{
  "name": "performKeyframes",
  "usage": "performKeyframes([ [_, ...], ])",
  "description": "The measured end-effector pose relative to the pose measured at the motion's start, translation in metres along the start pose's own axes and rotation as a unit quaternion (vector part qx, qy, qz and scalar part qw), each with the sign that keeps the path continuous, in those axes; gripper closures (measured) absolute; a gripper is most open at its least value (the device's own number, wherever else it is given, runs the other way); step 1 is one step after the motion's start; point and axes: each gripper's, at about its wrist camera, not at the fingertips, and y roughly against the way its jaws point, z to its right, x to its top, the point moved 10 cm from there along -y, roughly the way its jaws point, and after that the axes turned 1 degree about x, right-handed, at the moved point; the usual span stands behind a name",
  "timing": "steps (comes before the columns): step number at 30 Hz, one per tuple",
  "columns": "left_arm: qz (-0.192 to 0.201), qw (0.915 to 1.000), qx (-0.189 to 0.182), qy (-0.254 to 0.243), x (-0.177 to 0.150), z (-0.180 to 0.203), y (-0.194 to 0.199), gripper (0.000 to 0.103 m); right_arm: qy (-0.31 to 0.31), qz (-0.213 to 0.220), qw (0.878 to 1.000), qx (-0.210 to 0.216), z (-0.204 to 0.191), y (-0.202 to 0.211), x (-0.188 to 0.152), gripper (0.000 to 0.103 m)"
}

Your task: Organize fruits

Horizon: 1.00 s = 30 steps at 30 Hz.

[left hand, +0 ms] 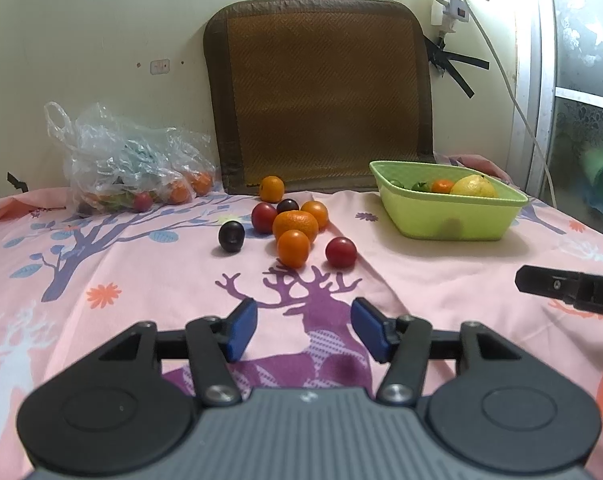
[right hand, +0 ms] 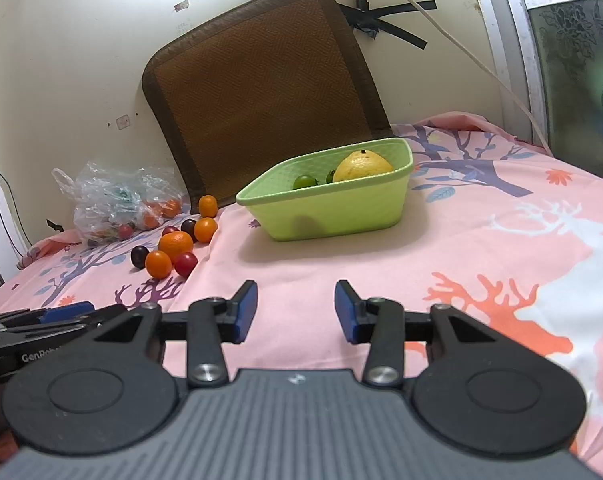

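A loose pile of fruit (left hand: 295,224) lies on the pink sheet: several oranges, red plums and dark plums. It also shows in the right wrist view (right hand: 175,245). A green basket (left hand: 453,220) to the right holds a yellow fruit (left hand: 473,187), an orange and green fruit; it shows in the right wrist view (right hand: 333,210) too. My left gripper (left hand: 303,330) is open and empty, short of the pile. My right gripper (right hand: 295,310) is open and empty, short of the basket.
A clear plastic bag (left hand: 129,168) with more fruit sits at the back left by the wall. A brown woven cushion (left hand: 321,92) leans on the wall behind. A white cable (left hand: 513,92) hangs at the right. The right gripper's tip (left hand: 569,290) shows at the left view's right edge.
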Motion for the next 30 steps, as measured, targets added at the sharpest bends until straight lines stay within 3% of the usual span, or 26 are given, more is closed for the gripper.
performKeyframes([
  [6,0.021,0.9996,0.016,-0.01,0.003,-0.001,0.006,0.039,-0.001,0.0,1.0,-0.005,0.0,0.0,-0.001,0.057],
  [8,0.03,0.9993,0.022,-0.009,0.005,-0.003,0.009,0.026,-0.001,0.001,1.0,-0.006,-0.001,0.001,-0.001,0.057],
  [14,0.084,0.9948,0.05,-0.029,0.012,0.0,0.026,0.003,-0.001,0.0,1.0,-0.005,0.0,0.0,-0.001,0.057],
  [21,0.114,0.9914,0.056,-0.032,0.018,0.001,0.036,0.0,-0.003,0.002,1.0,-0.006,-0.001,0.001,-0.001,0.057],
  [24,0.104,0.9912,0.075,-0.034,0.017,0.0,0.034,0.0,-0.003,0.002,1.0,-0.007,-0.001,0.001,-0.001,0.057],
  [30,0.095,0.9928,0.068,-0.025,0.014,-0.003,0.03,0.0,-0.003,0.002,1.0,-0.007,0.0,0.001,-0.001,0.057],
])
